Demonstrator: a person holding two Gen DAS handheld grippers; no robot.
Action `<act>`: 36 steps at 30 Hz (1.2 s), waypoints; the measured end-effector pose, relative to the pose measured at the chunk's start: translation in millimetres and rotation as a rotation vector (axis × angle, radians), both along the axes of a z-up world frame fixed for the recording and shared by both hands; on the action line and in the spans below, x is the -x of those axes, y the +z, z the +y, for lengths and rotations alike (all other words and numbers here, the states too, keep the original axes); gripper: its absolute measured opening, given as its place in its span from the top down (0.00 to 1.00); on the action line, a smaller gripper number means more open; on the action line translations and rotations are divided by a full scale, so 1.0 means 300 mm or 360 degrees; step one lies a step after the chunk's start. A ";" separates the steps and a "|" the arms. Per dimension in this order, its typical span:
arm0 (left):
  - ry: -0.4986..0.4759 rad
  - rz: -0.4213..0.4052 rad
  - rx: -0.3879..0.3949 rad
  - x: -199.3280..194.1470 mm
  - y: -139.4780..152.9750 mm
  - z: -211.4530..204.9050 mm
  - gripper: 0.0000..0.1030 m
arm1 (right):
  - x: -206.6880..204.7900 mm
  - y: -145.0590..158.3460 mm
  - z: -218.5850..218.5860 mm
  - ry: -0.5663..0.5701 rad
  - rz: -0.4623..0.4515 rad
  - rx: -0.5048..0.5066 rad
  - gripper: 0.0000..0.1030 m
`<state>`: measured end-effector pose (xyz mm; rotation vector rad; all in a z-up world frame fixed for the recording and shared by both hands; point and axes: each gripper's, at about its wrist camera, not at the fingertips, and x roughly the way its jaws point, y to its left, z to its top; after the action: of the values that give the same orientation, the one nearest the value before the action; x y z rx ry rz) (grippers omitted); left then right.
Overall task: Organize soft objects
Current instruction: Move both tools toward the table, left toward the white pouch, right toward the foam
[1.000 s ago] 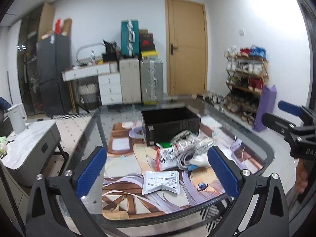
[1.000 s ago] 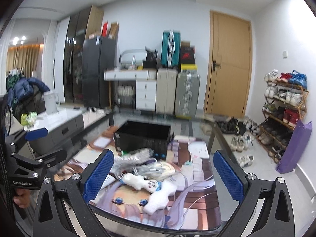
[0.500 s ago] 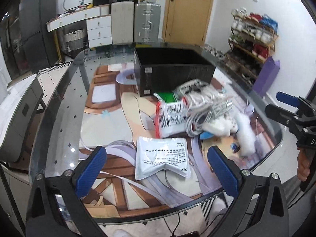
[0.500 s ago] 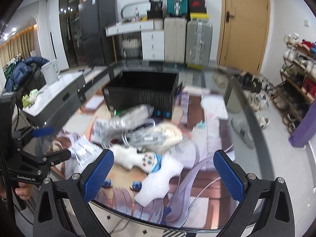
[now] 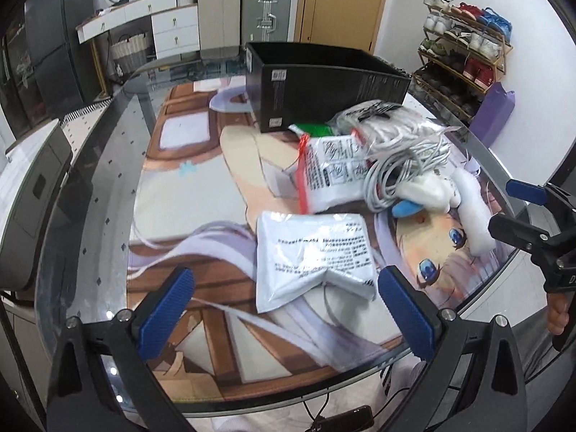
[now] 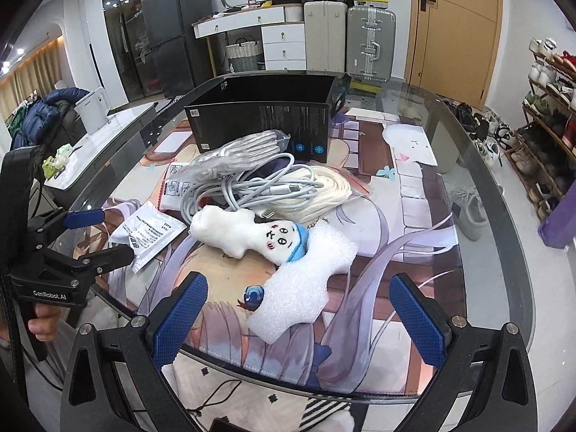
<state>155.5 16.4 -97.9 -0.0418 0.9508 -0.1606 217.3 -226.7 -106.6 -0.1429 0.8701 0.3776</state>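
Note:
A heap of soft items lies on the glass table in front of an open black box (image 5: 324,86) (image 6: 262,115). Nearest my left gripper (image 5: 288,306) is a flat white printed pouch (image 5: 313,252) (image 6: 147,234); the gripper hovers open just short of it. Behind it lie a red-edged zip bag (image 5: 327,176), a coil of white cables (image 5: 403,165) (image 6: 248,187) and a bag of cream cord (image 6: 316,190). A white plush toy (image 6: 248,234) (image 5: 428,190) rests on a white foam piece (image 6: 302,288) (image 5: 471,216), in front of my open right gripper (image 6: 298,316).
The round glass table (image 6: 482,187) covers an illustrated mat. Each gripper shows in the other's view, at the table edge (image 5: 532,223) (image 6: 68,252). A shoe rack (image 5: 464,54), suitcases (image 6: 367,43), a white desk (image 6: 252,25) and a grey cabinet (image 5: 25,187) surround the table.
Both grippers have tilted down and come in closer over the table; the heap of soft items now fills both views. Jaws stay open, nothing taken hold of.

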 end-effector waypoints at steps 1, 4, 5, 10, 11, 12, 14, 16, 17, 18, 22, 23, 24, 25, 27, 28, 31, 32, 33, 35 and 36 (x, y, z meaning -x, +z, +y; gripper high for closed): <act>0.0003 0.0006 0.0005 0.000 -0.001 0.001 0.00 | 0.001 0.001 0.000 0.0001 0.0000 0.0003 0.01; -0.0020 0.0000 0.0008 0.005 0.002 -0.019 0.00 | -0.001 0.000 0.011 0.0005 0.0005 0.0006 0.01; -0.0030 -0.0007 0.0003 0.006 0.006 -0.031 0.00 | -0.002 -0.002 0.012 0.0006 0.0007 0.0008 0.00; -0.0017 -0.0019 -0.0067 -0.030 -0.013 -0.077 0.00 | -0.002 -0.008 0.017 0.0012 0.0009 0.0024 0.01; -0.0021 -0.0011 -0.0071 -0.037 -0.020 -0.083 0.00 | -0.002 -0.009 0.014 0.0008 0.0008 0.0029 0.01; -0.0024 -0.0008 -0.0085 -0.042 -0.026 -0.088 0.00 | -0.003 -0.009 0.009 0.0003 0.0008 0.0030 0.01; -0.0017 -0.0002 -0.0118 -0.043 -0.037 -0.087 0.00 | -0.005 -0.010 -0.003 -0.0008 0.0011 0.0027 0.01; -0.0009 0.0010 -0.0087 -0.040 -0.041 -0.071 0.00 | -0.007 -0.012 -0.012 -0.0015 0.0013 0.0025 0.00; -0.0003 0.0004 -0.0088 -0.037 -0.039 -0.064 0.00 | -0.005 -0.013 -0.013 -0.0015 0.0013 0.0023 0.01; 0.0003 0.0010 -0.0097 -0.034 -0.038 -0.053 0.00 | -0.005 -0.011 -0.016 -0.0017 0.0012 0.0021 0.01; 0.0042 0.0024 -0.0093 -0.008 -0.041 0.008 0.00 | -0.002 -0.011 -0.022 -0.0022 0.0011 0.0018 0.00; 0.0053 0.0026 -0.0095 0.000 -0.041 0.024 0.00 | -0.002 -0.011 -0.023 -0.0023 0.0012 0.0017 0.00; 0.0063 0.0032 -0.0105 0.013 -0.042 0.043 0.00 | -0.002 -0.011 -0.023 -0.0024 0.0016 0.0015 0.00; 0.0074 0.0039 -0.0115 0.024 -0.042 0.061 0.00 | -0.002 -0.011 -0.022 -0.0023 0.0017 0.0013 0.00; 0.0121 0.0049 -0.0078 0.046 -0.035 0.109 0.00 | -0.001 -0.010 -0.019 -0.0017 0.0018 0.0012 0.00; 0.0153 0.0049 -0.0043 0.056 -0.029 0.133 0.00 | 0.002 -0.010 -0.017 -0.0017 0.0017 0.0012 0.00; 0.0243 0.0035 0.0070 0.064 -0.005 0.190 0.00 | 0.000 -0.005 -0.007 -0.0009 0.0016 0.0009 0.00; 0.0237 0.0032 0.0100 0.058 0.001 0.190 0.00 | -0.001 -0.004 -0.002 -0.0008 0.0015 0.0014 0.01; 0.0207 0.0025 0.0121 0.049 0.008 0.174 0.00 | -0.002 -0.003 0.000 -0.0007 0.0015 0.0014 0.01; 0.0162 0.0014 0.0120 0.032 0.014 0.133 0.00 | -0.003 -0.004 0.002 -0.0004 0.0019 0.0013 0.00; 0.0148 0.0018 0.0109 0.021 0.010 0.106 0.00 | -0.004 -0.006 0.001 -0.0005 0.0019 0.0014 0.00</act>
<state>149.2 48.3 -94.7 -0.1497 0.9523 -0.1070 218.5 -226.5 -108.4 -0.1477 0.8837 0.3719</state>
